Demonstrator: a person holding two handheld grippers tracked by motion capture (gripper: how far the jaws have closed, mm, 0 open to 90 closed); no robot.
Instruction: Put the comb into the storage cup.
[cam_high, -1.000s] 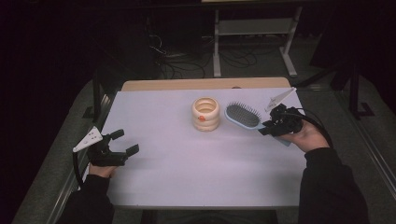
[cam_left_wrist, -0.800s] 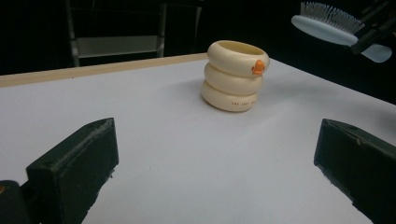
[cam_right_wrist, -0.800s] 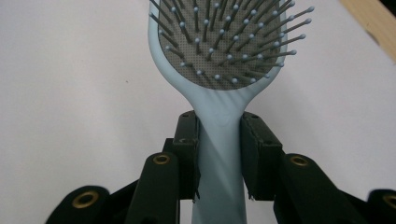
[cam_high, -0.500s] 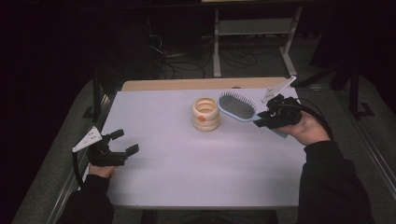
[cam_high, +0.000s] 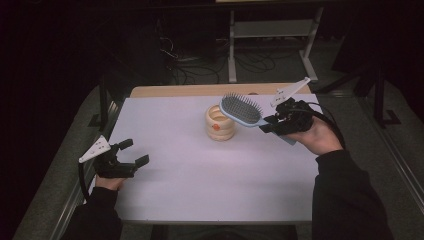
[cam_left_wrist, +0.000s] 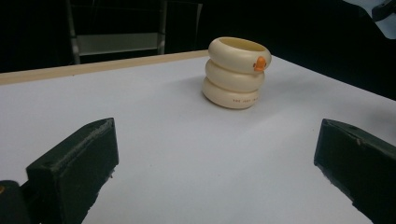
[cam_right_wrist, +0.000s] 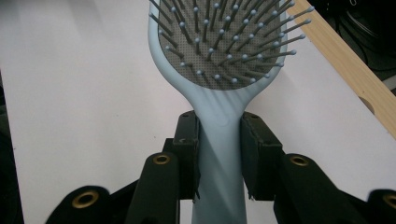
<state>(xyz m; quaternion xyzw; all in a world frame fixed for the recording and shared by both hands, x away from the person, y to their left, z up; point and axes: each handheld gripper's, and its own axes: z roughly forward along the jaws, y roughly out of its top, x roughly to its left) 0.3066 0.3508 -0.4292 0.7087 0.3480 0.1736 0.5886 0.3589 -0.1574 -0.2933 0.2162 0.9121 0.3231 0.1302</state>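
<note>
A light blue hairbrush (cam_high: 241, 110) with grey bristles hangs above the table, its head close over the cream ringed cup (cam_high: 220, 122). My right gripper (cam_high: 270, 123) is shut on the brush's handle (cam_right_wrist: 219, 140), which sits pinched between both black pads. The cream cup (cam_left_wrist: 236, 72), three stacked rings with a small orange mark, stands upright near the table's far middle. My left gripper (cam_high: 131, 154) rests at the left edge of the white table (cam_high: 200, 175), open, with nothing between its fingers (cam_left_wrist: 74, 163).
A wooden strip (cam_high: 200, 90) runs along the table's far edge. Behind it stand a metal rack (cam_high: 270, 30) and loose cables on a dark floor. Grey rails flank the table on both sides.
The right gripper has lifted the hairbrush off the table and carried it left, so its head now hangs by the cup. The left gripper has stayed put.
</note>
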